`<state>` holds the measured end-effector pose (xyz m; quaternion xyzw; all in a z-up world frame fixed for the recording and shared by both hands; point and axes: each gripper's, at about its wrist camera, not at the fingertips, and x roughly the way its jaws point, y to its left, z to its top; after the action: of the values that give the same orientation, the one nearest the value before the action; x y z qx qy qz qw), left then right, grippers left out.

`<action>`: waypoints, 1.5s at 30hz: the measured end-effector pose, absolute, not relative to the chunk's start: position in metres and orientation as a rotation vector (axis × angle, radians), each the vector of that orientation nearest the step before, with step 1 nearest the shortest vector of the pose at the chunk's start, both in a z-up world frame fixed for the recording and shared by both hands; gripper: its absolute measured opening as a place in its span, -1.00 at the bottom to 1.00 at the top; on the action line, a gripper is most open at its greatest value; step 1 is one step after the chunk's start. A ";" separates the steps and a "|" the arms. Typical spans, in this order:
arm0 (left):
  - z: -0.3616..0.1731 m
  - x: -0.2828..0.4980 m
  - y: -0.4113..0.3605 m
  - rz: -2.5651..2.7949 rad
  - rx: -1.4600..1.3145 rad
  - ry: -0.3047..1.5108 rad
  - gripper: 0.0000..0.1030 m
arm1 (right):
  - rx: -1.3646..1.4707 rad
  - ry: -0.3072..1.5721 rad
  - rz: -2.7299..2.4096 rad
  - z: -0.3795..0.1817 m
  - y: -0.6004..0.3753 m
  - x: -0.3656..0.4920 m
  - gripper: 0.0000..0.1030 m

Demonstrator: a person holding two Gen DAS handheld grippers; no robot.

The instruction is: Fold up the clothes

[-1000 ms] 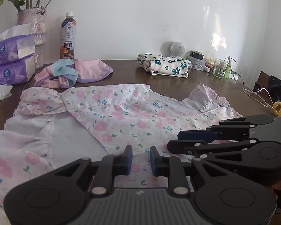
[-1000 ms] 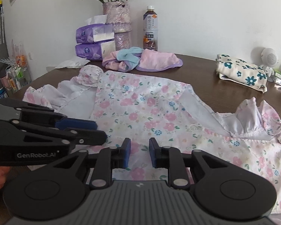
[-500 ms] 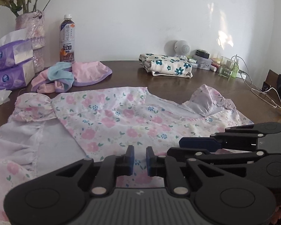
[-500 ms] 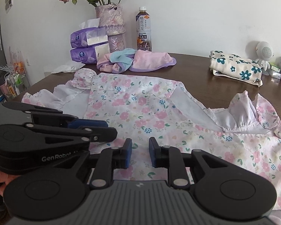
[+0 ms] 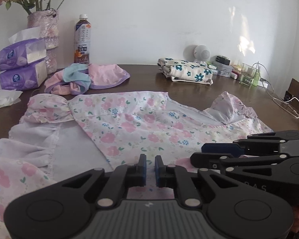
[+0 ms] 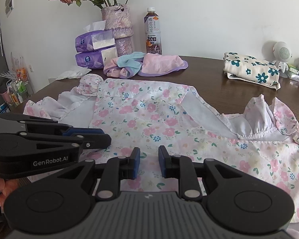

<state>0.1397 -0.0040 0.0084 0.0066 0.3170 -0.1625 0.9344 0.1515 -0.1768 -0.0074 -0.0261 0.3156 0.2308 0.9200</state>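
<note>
Over the floral dress (image 5: 133, 123) on the counter (image 5: 189, 88), left gripper (image 5: 149, 167) sat barely parted, right gripper (image 6: 149, 162) wider, both empty

both wrist views low, close over floral dress (image 5: 133, 123), facing wall; share tabletop, each other's tool.

Floral dress (image 6: 149, 117): thin matt cloth, white lining. Table (image 6: 209, 77): dark glossy wood. Left gripper (image 5: 149, 167) and right gripper (image 6: 149, 157): matt black plastic, blue pads
</note>
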 end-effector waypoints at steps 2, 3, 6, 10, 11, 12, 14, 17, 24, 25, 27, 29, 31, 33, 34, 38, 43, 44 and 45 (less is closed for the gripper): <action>0.009 0.138 -0.002 -0.318 0.021 0.647 -0.82 | -0.054 0.648 0.474 -0.008 -0.177 0.152 -0.59; 0.009 0.137 -0.001 -0.312 0.029 0.646 -0.82 | -0.056 0.648 0.473 -0.008 -0.177 0.151 -0.59; 0.009 0.135 0.002 -0.288 0.062 0.640 -0.81 | -0.069 0.646 0.470 -0.007 -0.175 0.150 -0.59; 0.010 0.131 0.012 -0.256 0.086 0.635 -0.80 | -0.078 0.645 0.467 -0.007 -0.174 0.150 -0.59; 0.010 0.130 0.014 -0.244 0.102 0.631 -0.65 | -0.075 0.645 0.468 -0.007 -0.174 0.150 -0.59; 0.010 0.130 0.017 -0.235 0.114 0.629 -0.51 | -0.072 0.646 0.469 -0.008 -0.175 0.151 -0.59; 0.011 0.129 0.028 -0.227 0.099 0.632 -0.44 | -0.068 0.646 0.470 -0.007 -0.176 0.151 -0.59; 0.011 0.128 0.046 -0.195 0.099 0.634 -0.44 | -0.076 0.645 0.468 -0.007 -0.175 0.151 -0.59; 0.013 0.126 0.071 -0.195 0.084 0.634 -0.64 | -0.072 0.646 0.470 -0.007 -0.176 0.151 -0.60; 0.013 0.126 0.073 -0.203 0.072 0.635 -0.65 | -0.073 0.646 0.470 -0.007 -0.176 0.151 -0.60; 0.013 0.127 0.079 -0.221 0.038 0.636 -0.67 | -0.080 0.645 0.468 -0.007 -0.175 0.151 -0.60; 0.014 0.127 0.084 -0.236 0.016 0.637 -0.71 | -0.080 0.645 0.469 -0.007 -0.176 0.152 -0.60; 0.014 0.124 0.086 -0.237 0.026 0.629 -0.71 | -0.072 0.646 0.472 -0.008 -0.178 0.152 -0.60; 0.016 0.119 0.088 -0.227 0.054 0.613 -0.71 | -0.068 0.646 0.474 -0.008 -0.178 0.152 -0.60; 0.017 0.115 0.089 -0.215 0.077 0.596 -0.71 | -0.068 0.646 0.474 -0.008 -0.178 0.152 -0.60; 0.018 0.106 0.101 -0.171 0.105 0.591 -0.71 | -0.067 0.646 0.474 -0.008 -0.178 0.153 -0.60; 0.022 0.101 0.128 -0.071 0.071 0.555 -0.70 | -0.066 0.647 0.476 -0.007 -0.179 0.153 -0.60; 0.023 0.100 0.133 -0.044 0.067 0.545 -0.70 | -0.066 0.647 0.476 -0.007 -0.179 0.153 -0.59; 0.025 0.098 0.137 -0.026 0.061 0.534 -0.70 | -0.067 0.646 0.475 -0.007 -0.179 0.153 -0.60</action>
<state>0.0980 0.1365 0.0252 0.0301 0.2639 -0.0128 0.9640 0.1527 -0.1790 -0.0074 -0.0326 0.3146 0.2314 0.9200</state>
